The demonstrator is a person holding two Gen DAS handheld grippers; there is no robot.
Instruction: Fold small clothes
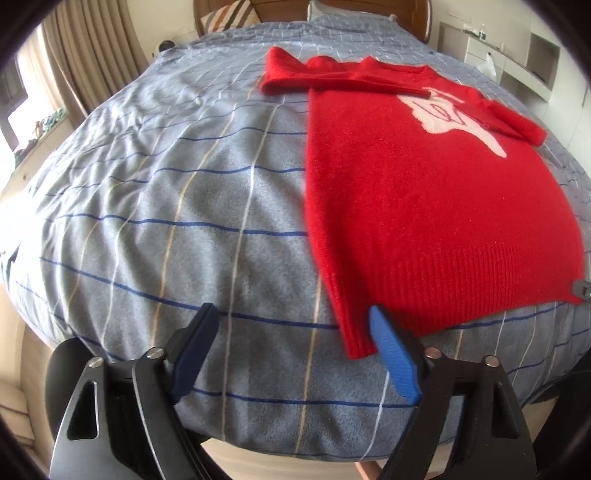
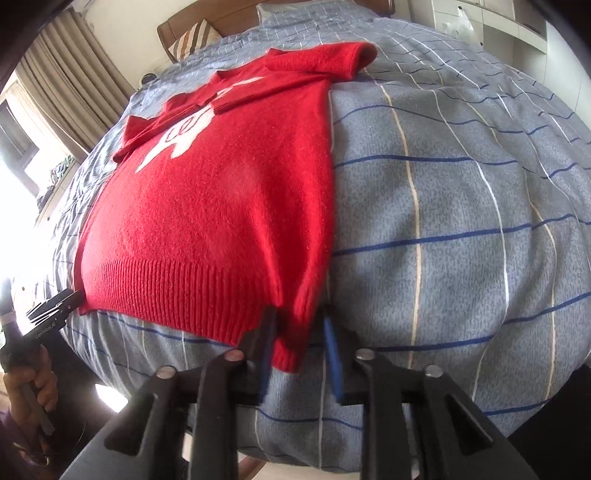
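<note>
A small red knit sweater (image 1: 424, 192) with a white motif lies flat on the bed, both sleeves folded across its chest. My left gripper (image 1: 291, 314) is open, its right finger touching the sweater's near left hem corner. In the right wrist view the sweater (image 2: 221, 206) fills the left. My right gripper (image 2: 298, 317) is open, its two fingers on either side of the near right hem corner. The left gripper (image 2: 74, 295) also shows at the other hem corner.
The bed has a grey-blue checked duvet (image 1: 166, 221) with rumpled folds. A wooden headboard (image 1: 266, 7) and pillows sit at the far end. Curtains (image 1: 77, 62) and a window are to the left, white shelves (image 1: 532, 62) to the right.
</note>
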